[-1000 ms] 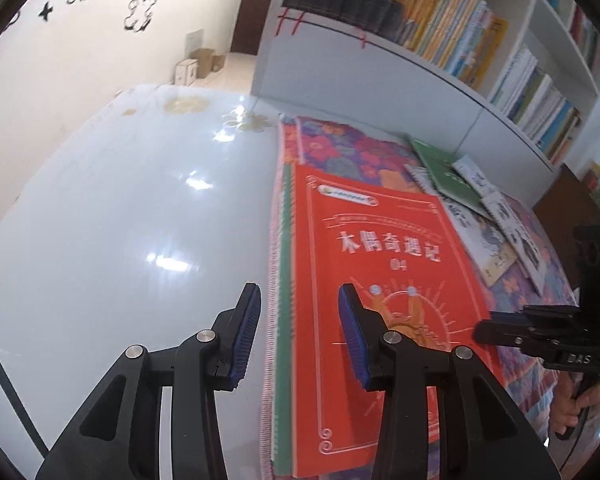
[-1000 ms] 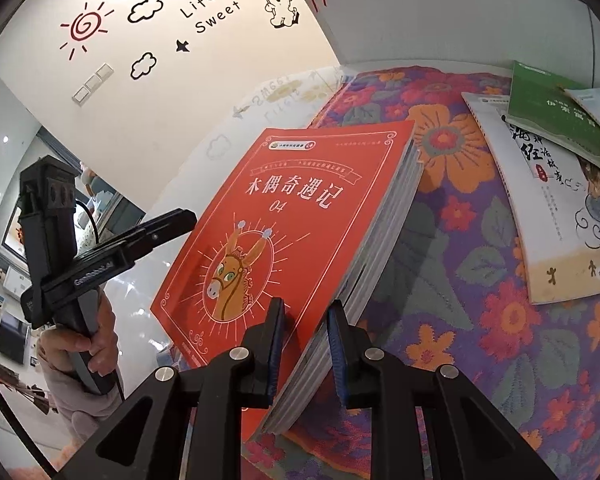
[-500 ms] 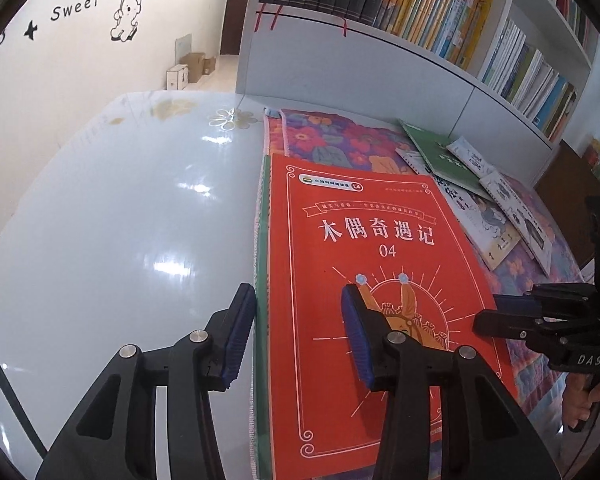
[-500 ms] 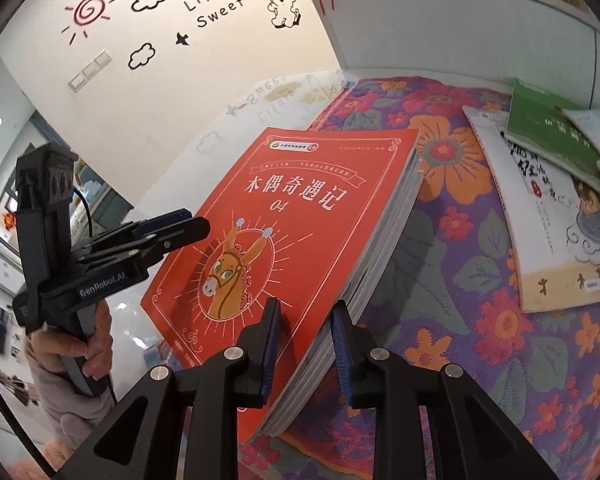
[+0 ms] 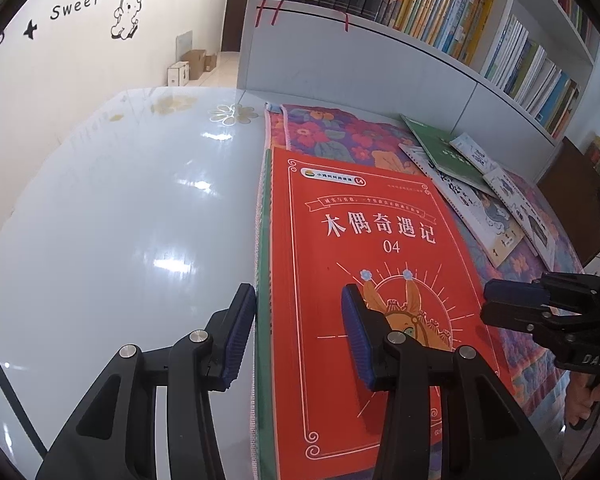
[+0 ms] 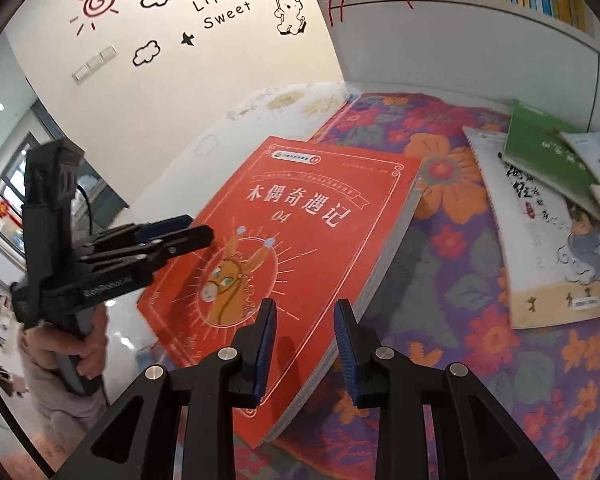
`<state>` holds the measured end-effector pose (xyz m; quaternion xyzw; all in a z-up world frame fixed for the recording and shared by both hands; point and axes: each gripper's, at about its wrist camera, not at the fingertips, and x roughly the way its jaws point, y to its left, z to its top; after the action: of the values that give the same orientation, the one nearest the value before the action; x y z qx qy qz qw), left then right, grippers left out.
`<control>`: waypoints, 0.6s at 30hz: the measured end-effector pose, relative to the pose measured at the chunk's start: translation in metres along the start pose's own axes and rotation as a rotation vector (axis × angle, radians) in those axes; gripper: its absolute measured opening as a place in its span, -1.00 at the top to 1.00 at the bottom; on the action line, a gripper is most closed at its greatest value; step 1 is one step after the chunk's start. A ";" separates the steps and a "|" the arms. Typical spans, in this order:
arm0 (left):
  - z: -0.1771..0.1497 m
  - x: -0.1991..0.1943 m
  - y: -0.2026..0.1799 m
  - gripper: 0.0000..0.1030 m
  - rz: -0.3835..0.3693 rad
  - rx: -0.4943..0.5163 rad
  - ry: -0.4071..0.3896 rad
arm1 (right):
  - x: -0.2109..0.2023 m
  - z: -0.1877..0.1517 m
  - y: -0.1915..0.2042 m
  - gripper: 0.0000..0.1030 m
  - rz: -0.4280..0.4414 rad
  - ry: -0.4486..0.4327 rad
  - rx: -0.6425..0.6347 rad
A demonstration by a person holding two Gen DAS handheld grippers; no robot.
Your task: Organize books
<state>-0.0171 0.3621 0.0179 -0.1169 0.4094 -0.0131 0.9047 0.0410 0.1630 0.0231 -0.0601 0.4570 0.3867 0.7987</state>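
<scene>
Red book flat on the floral cloth, straddled by two unclamped grippers.

The red book is laid on the floral cloth, at the table edge. Its spine edge is bracketed by the left gripper, whose narrowly parted pads are not seen pressing it. The right gripper has just been opening; the page-edge corner is seen between its pads, ungripped.
</scene>
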 end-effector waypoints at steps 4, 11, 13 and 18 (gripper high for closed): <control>0.000 0.000 0.001 0.21 0.002 0.000 -0.001 | 0.002 0.000 -0.002 0.45 -0.055 -0.001 0.017; 0.000 0.000 0.000 0.21 0.009 0.005 -0.002 | 0.008 -0.003 -0.002 0.43 -0.024 0.022 0.034; -0.001 0.000 -0.002 0.21 0.017 0.015 -0.001 | 0.009 -0.003 0.002 0.37 -0.021 0.018 0.025; -0.001 0.001 -0.004 0.21 0.025 0.023 0.000 | 0.011 -0.003 0.009 0.34 -0.055 0.006 -0.015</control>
<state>-0.0171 0.3575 0.0174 -0.1014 0.4107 -0.0065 0.9061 0.0362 0.1740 0.0157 -0.0798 0.4546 0.3678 0.8073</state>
